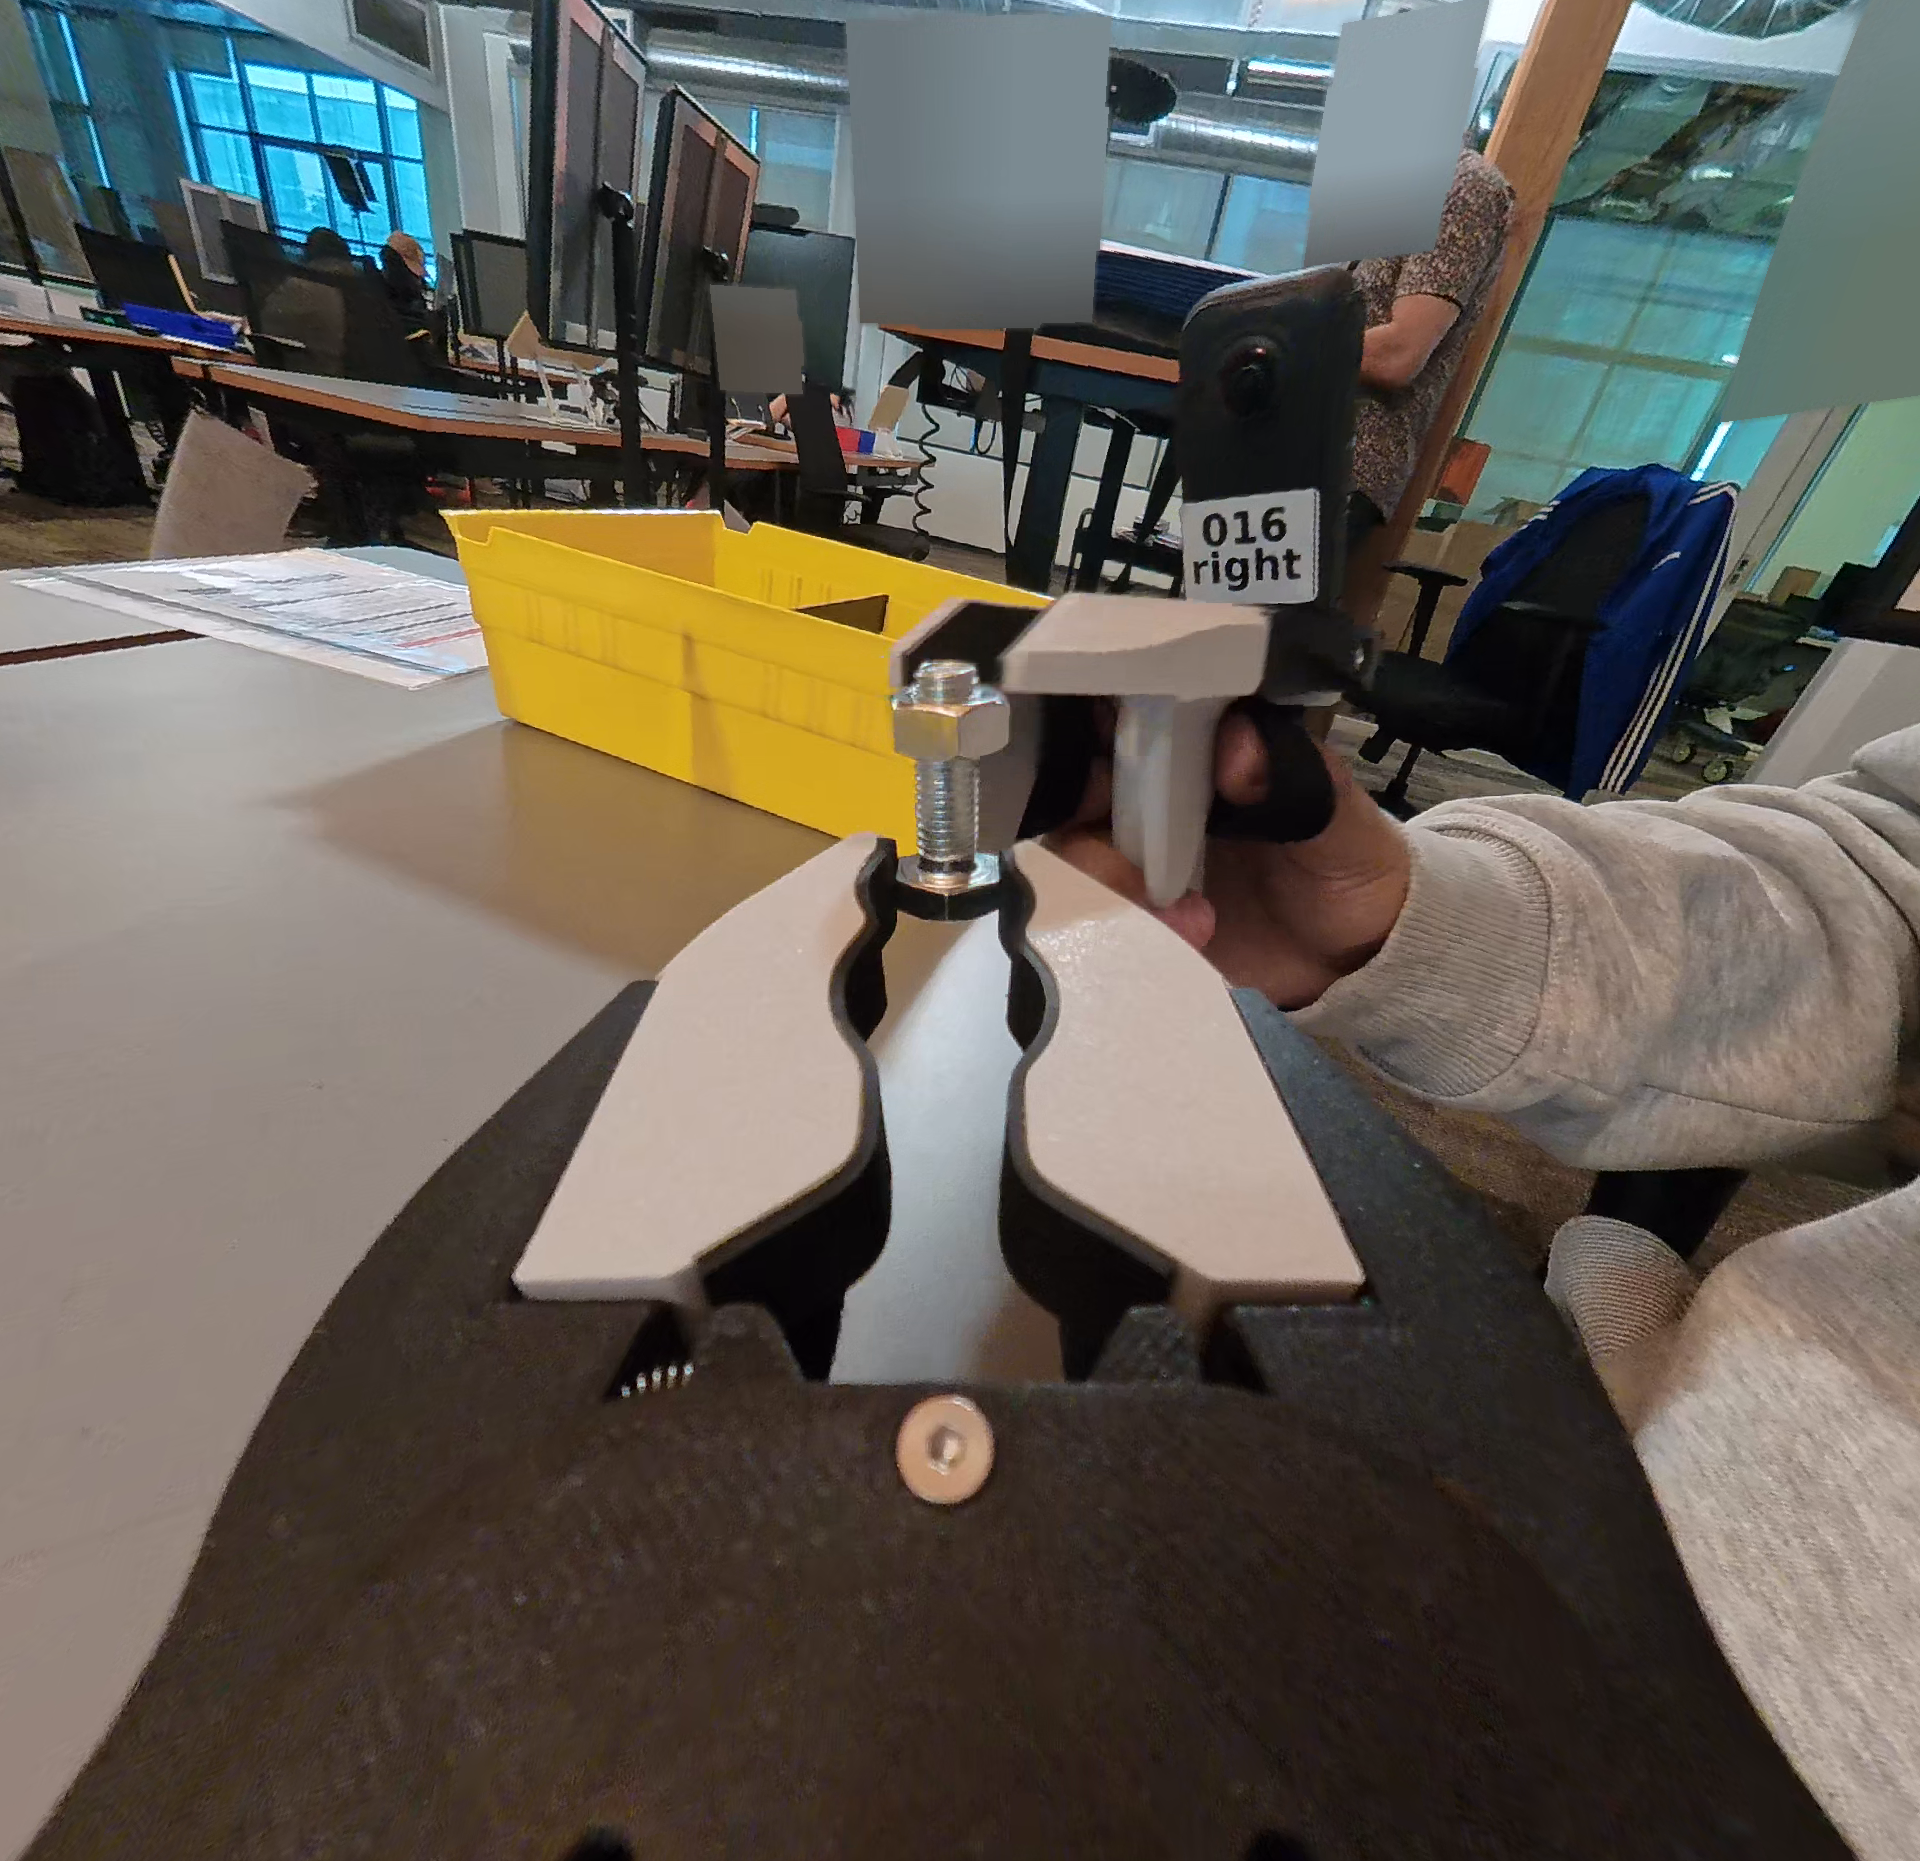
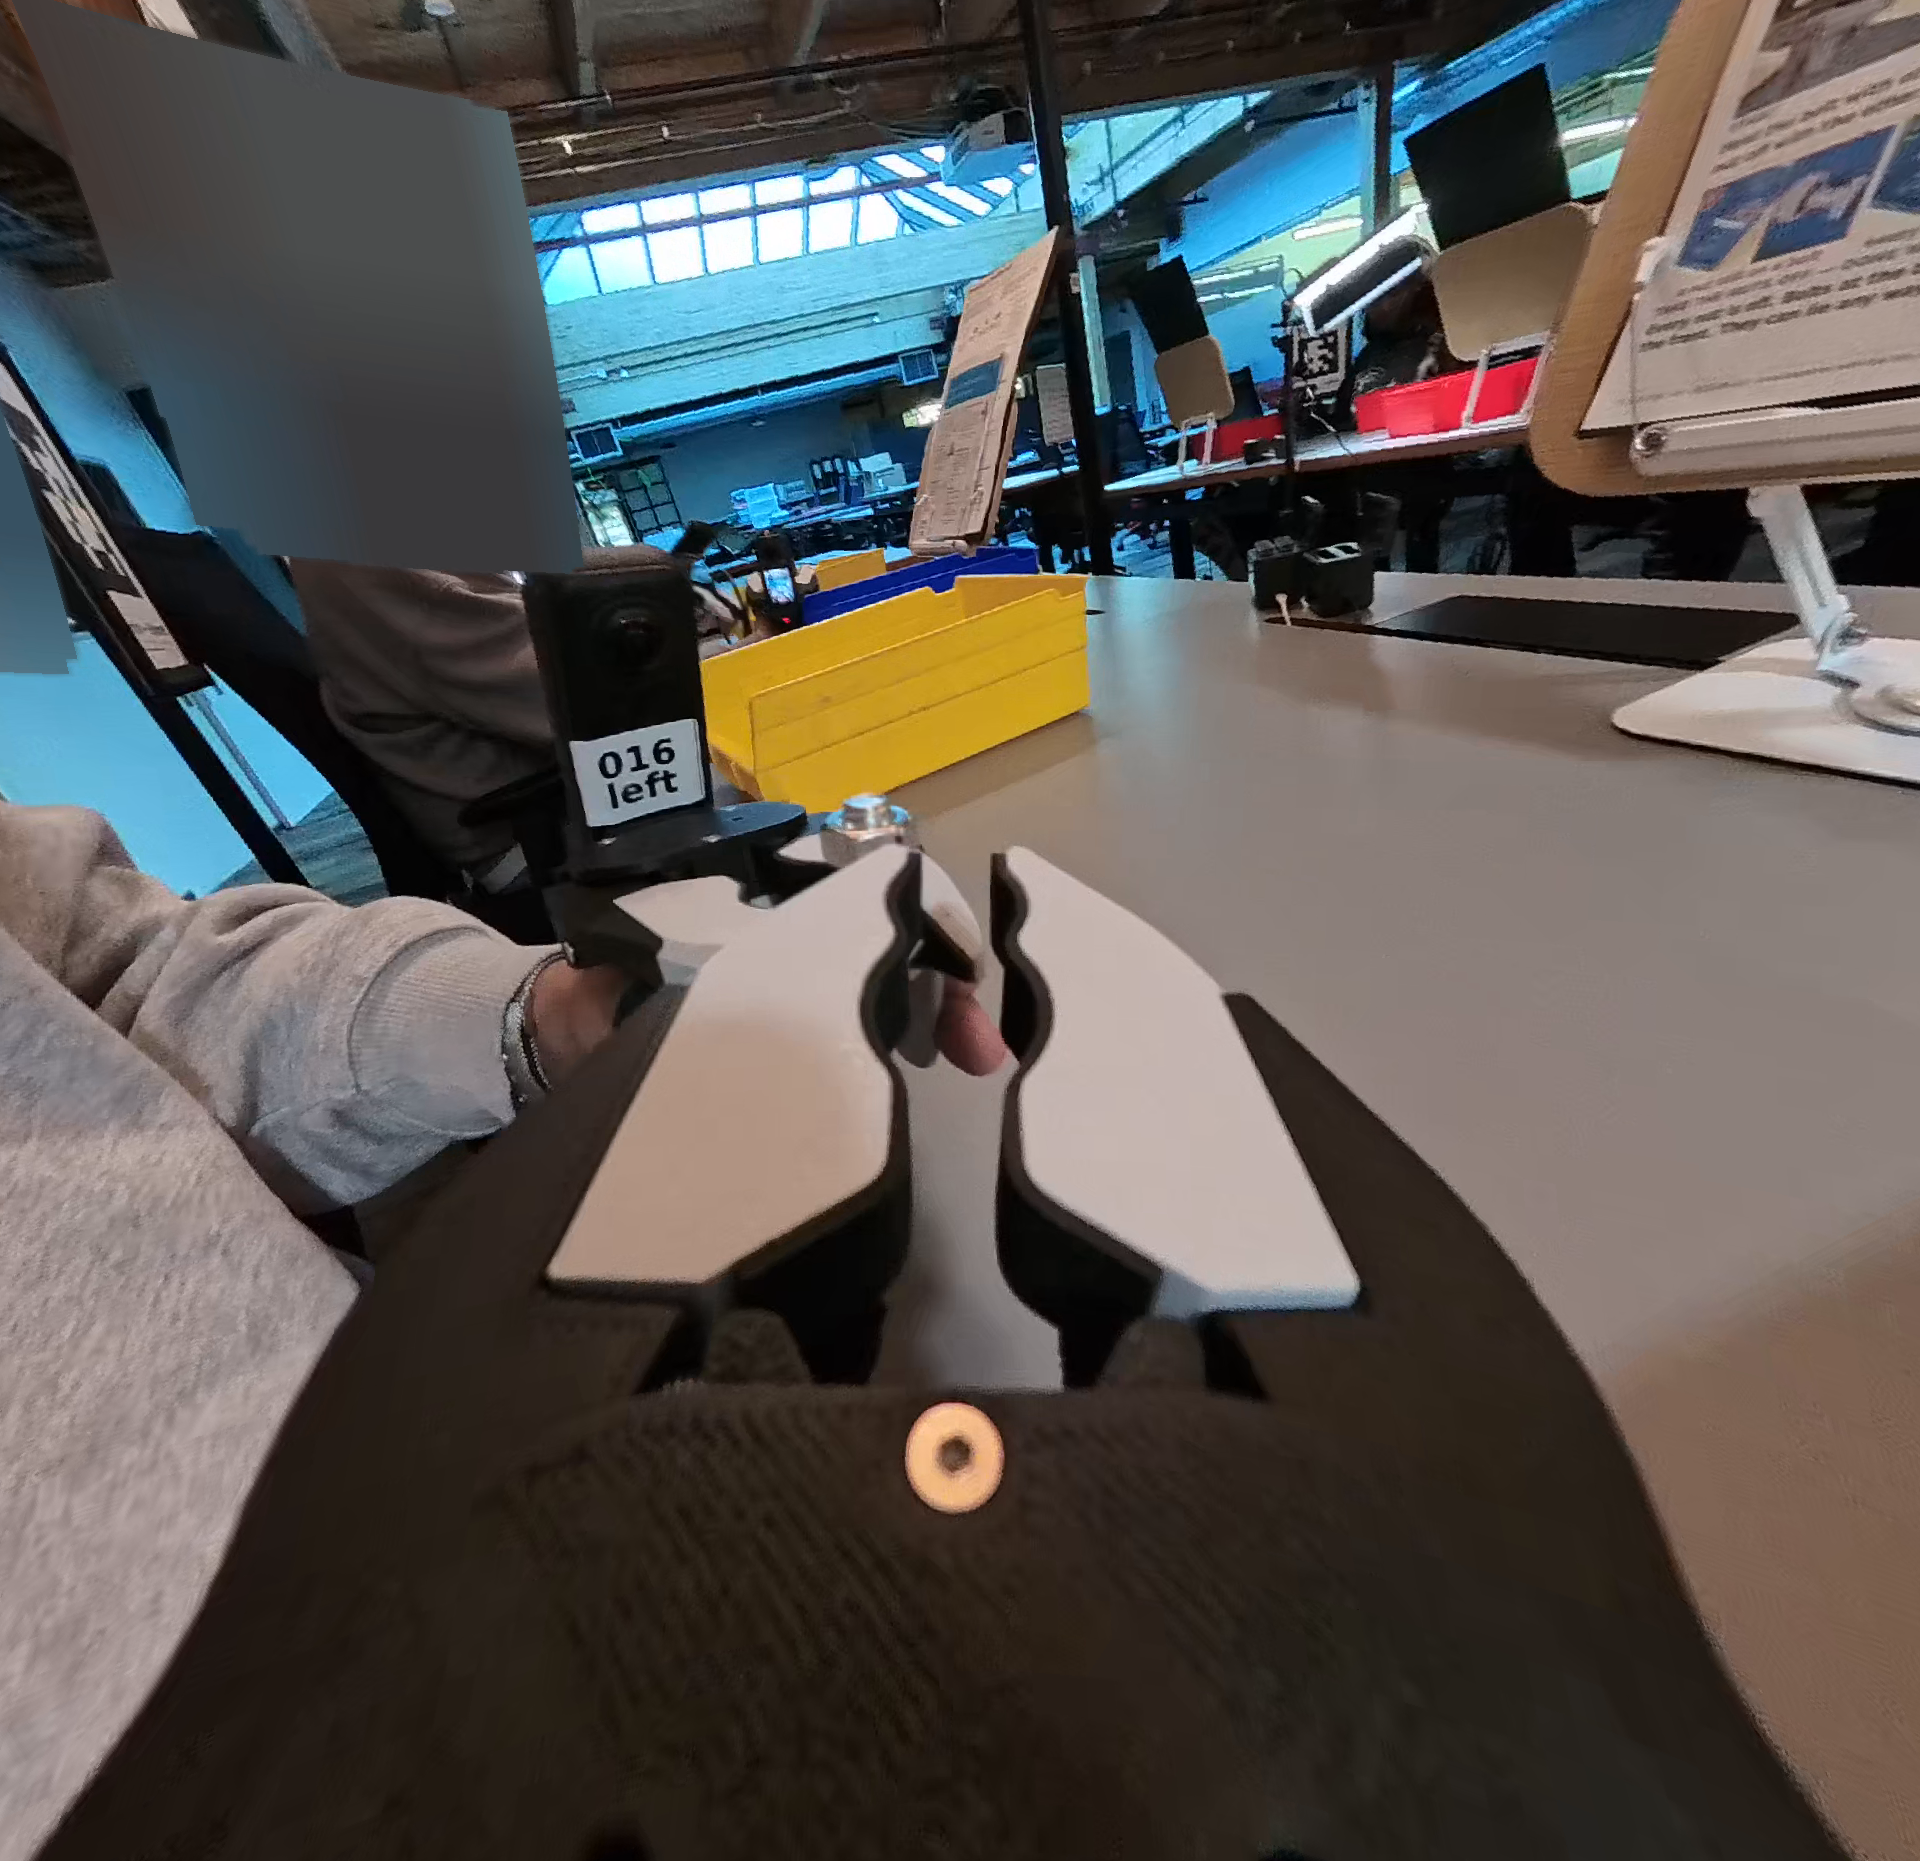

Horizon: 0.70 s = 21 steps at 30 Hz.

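Observation:
My left gripper [image 1: 948, 866] is shut on the head of a silver bolt [image 1: 943, 803] and holds it upright just above the grey table [image 1: 260, 876]. A silver hex nut [image 1: 951, 728] sits high on the bolt's thread. My right gripper [image 1: 966, 658] comes in from the right at the nut's height, held by a hand [image 1: 1278, 876] in a grey sleeve. In the right wrist view the right gripper [image 2: 956, 876] has a narrow gap with nothing in it. The nut [image 2: 868, 824] lies just past its left fingertip.
A yellow bin [image 1: 675, 658] stands on the table behind the bolt and also shows in the right wrist view [image 2: 914, 689], with a blue bin [image 2: 914, 575] behind it. A laminated sheet [image 1: 291, 606] lies far left. A document stand [image 2: 1766, 710] and a black mat [image 2: 1558, 627] are at the right. Only a small space, under 4 cm, lies between the two pairs of fingers.

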Tool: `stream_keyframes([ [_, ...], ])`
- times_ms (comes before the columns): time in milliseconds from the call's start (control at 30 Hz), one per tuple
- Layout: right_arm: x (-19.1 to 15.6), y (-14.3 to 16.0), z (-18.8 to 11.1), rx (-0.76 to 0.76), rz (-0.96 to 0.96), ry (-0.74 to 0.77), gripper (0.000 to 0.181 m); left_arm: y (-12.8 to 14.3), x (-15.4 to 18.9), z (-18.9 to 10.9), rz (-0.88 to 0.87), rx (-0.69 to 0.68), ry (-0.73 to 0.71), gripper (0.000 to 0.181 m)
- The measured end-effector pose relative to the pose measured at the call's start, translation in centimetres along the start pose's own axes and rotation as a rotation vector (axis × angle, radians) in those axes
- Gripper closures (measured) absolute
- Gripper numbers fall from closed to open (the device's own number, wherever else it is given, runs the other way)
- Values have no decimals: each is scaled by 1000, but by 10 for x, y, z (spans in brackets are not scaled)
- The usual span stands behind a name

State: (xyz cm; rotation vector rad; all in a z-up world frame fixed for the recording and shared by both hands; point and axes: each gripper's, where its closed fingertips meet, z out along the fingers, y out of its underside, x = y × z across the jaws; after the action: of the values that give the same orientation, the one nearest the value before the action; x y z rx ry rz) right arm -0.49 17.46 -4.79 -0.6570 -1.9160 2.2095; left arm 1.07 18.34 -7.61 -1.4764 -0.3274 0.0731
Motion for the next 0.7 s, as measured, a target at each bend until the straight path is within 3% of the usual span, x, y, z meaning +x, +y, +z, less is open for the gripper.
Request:
stream_keyframes([
  [233,-17,2,5,-19,-77,-56,162,0,1,0,2,-1,4,162],
  [500,-2,4,2,-29,-53,20,171,-2,-2,-1,-14,11,-3,162],
  [700,-18,3,5,-26,-92,-47,163,0,0,0,-3,1,0,162],
])
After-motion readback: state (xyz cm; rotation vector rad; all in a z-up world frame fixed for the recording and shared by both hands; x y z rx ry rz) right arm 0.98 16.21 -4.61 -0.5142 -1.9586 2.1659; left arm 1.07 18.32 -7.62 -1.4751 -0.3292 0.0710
